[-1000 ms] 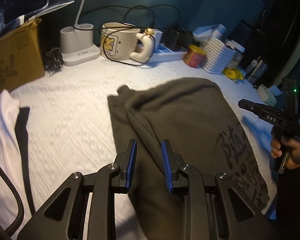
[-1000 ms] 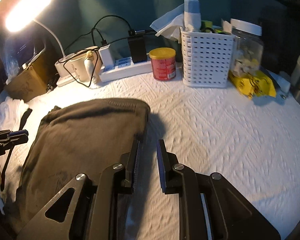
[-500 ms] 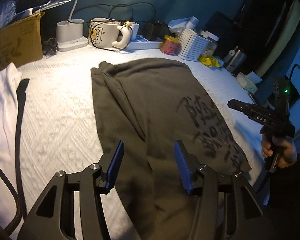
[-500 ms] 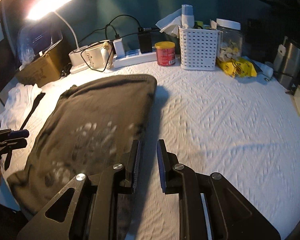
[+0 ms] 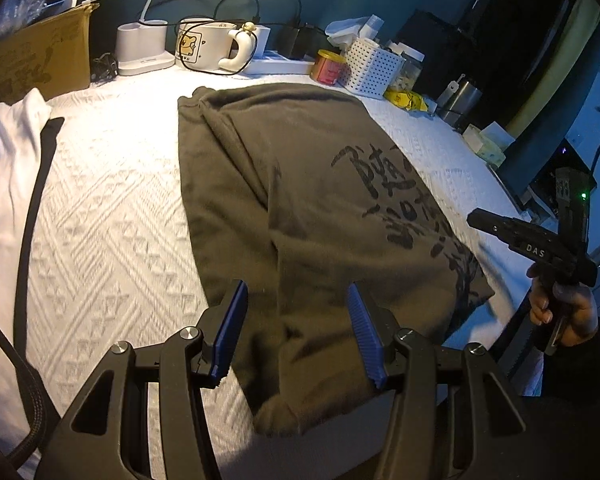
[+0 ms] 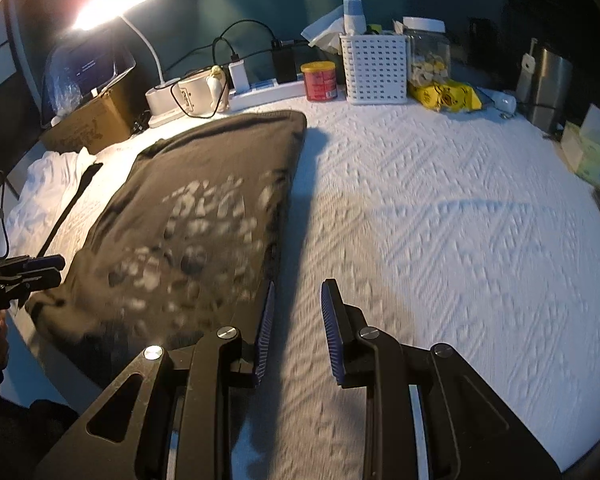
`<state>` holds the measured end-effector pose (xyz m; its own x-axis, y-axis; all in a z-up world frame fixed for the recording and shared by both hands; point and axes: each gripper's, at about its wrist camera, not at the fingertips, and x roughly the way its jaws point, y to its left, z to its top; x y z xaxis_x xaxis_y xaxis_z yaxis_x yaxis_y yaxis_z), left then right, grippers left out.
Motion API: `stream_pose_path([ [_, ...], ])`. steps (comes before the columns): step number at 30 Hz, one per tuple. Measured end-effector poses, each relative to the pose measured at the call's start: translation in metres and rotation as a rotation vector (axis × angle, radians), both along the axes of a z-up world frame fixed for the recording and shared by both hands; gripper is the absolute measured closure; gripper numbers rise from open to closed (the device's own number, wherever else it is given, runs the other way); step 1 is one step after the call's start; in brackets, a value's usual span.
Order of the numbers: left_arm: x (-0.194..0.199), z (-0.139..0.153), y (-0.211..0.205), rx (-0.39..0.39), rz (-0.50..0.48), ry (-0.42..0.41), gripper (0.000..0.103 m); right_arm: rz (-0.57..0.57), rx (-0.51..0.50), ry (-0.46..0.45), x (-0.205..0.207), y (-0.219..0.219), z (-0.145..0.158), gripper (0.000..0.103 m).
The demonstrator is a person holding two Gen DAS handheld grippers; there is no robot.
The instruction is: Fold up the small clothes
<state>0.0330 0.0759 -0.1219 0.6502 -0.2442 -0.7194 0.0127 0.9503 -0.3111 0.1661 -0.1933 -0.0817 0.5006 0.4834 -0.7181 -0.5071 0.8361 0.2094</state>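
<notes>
At nine o'clock in the left wrist view a white garment (image 5: 4, 168) with a black strap lies at the edge of the white textured cover (image 5: 112, 200), under a brown cardboard box (image 5: 36, 60) whose dark print is too dim to read. At eleven o'clock stand a white lamp base (image 5: 142, 50) and a cream mug (image 5: 202, 46) with a small bear picture, cables looped over it. The olive-grey shirt (image 5: 300, 184) lies folded lengthwise through the centre, its near end hanging over the table's front edge at six o'clock, and black brush-style characters run along its right half. The left gripper (image 5: 296, 300) hovers over that near end, jaws about half apart after widening, cloth beneath but nothing pinched. At one o'clock sit a red can (image 5: 328, 66) and a white perforated basket (image 5: 372, 66). At three o'clock a hand (image 5: 560, 304) carries the right gripper (image 6: 296, 292), lettered "DAS"; its jaws have just been opening, a narrow gap with nothing between, beside the shirt's right edge. Right of the shirt the cover lies open toward a steel canister (image 6: 548, 80).
</notes>
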Motion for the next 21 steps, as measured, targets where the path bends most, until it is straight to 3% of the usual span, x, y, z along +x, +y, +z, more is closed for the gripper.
stream_pose_path([
  [10, -0.018, -0.009, -0.008, -0.020, -0.022, 0.005, 0.051, 0.034, 0.018, 0.046, -0.033, -0.004, -0.015, 0.076],
  [14, -0.024, -0.007, -0.012, -0.068, -0.055, -0.017, 0.051, 0.045, 0.055, 0.069, -0.045, -0.009, -0.017, 0.076],
  [19, -0.023, -0.014, -0.020, -0.070, -0.088, -0.002, 0.053, 0.071, 0.120, 0.097, -0.057, -0.011, -0.021, 0.076],
  [20, -0.022, -0.016, -0.021, -0.064, -0.089, 0.002, 0.066, 0.071, 0.126, 0.103, -0.058, -0.011, -0.024, 0.076],
  [21, -0.023, -0.017, -0.022, -0.053, -0.085, 0.003, 0.087, 0.071, 0.129, 0.112, -0.059, -0.009, -0.027, 0.077],
])
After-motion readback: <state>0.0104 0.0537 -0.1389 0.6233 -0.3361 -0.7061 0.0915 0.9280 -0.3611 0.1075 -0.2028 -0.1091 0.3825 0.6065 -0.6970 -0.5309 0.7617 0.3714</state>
